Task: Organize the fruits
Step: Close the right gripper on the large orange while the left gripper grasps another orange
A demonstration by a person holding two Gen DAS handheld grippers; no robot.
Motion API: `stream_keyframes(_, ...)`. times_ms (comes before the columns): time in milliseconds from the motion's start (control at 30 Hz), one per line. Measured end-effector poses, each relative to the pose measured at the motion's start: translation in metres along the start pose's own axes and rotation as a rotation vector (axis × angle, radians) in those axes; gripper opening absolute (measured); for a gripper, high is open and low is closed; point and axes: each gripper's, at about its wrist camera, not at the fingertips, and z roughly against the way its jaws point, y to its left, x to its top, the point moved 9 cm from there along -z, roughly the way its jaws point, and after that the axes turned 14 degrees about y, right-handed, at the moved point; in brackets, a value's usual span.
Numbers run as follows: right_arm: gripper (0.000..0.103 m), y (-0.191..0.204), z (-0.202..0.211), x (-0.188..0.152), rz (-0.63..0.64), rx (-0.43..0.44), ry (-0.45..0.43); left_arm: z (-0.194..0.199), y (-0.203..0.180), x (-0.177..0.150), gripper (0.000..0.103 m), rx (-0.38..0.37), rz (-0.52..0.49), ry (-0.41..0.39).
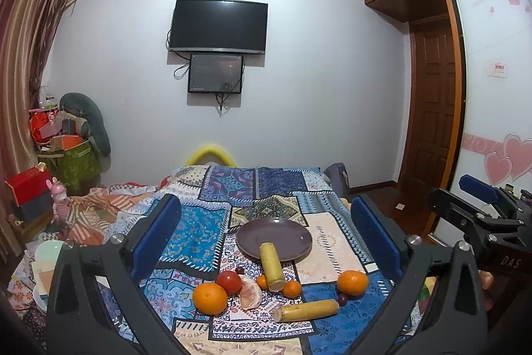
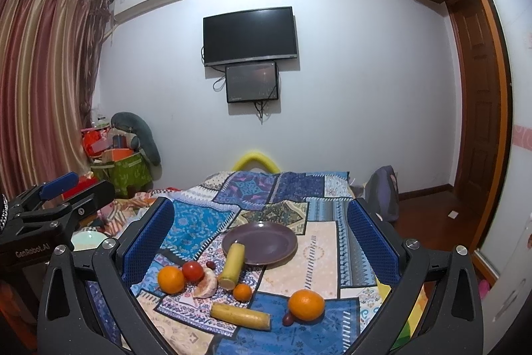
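A purple plate (image 1: 286, 233) (image 2: 266, 238) lies on the patchwork bedspread. One yellow sugarcane piece (image 1: 271, 266) (image 2: 232, 265) leans on its near rim; another (image 1: 306, 310) (image 2: 241, 316) lies flat nearer me. Around them lie a large orange (image 1: 210, 297) (image 2: 171, 279), a tomato (image 1: 228, 281) (image 2: 193, 270), a peeled citrus piece (image 1: 250, 291) (image 2: 206, 286), small tangerines (image 1: 292, 288) (image 2: 242, 292), another large orange (image 1: 352, 282) (image 2: 306, 305) and small dark red fruits (image 1: 342, 298) (image 2: 288, 318). My left gripper (image 1: 266, 238) and right gripper (image 2: 261, 238) are open, empty, above the fruit.
The bedspread (image 1: 266, 185) covers the bed. Bowls (image 1: 50, 250) and a pink toy (image 1: 61, 198) sit at the left. Boxes and bags (image 1: 66, 155) pile in the left corner. A wardrobe (image 1: 492, 88) and door (image 1: 432, 108) stand at the right.
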Motion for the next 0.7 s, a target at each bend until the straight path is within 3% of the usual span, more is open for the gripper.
stream_keyframes(267,0.102,-0.017,-0.034,-0.018,0.009,-0.039,0.073,-0.037,0.027,-0.013,0.101,0.061,0.007,0.082)
stream_keyframes(400,0.091,-0.026,-0.052,-0.030,0.018,-0.056,0.138,-0.066,0.050,-0.025,0.088,0.116,-0.011,0.161)
stream_keyframes(500,0.083,-0.036,-0.066,-0.042,0.012,-0.052,0.199,-0.084,0.062,-0.033,0.085,0.121,-0.007,0.204)
stream_keyframes(600,0.069,-0.044,-0.078,-0.054,0.010,-0.056,0.257,-0.104,0.078,-0.041,0.080,0.158,-0.021,0.246)
stream_keyframes(700,0.063,-0.055,-0.090,-0.070,-0.004,-0.053,0.319,-0.124,0.092,-0.051,0.072,0.140,0.000,0.311)
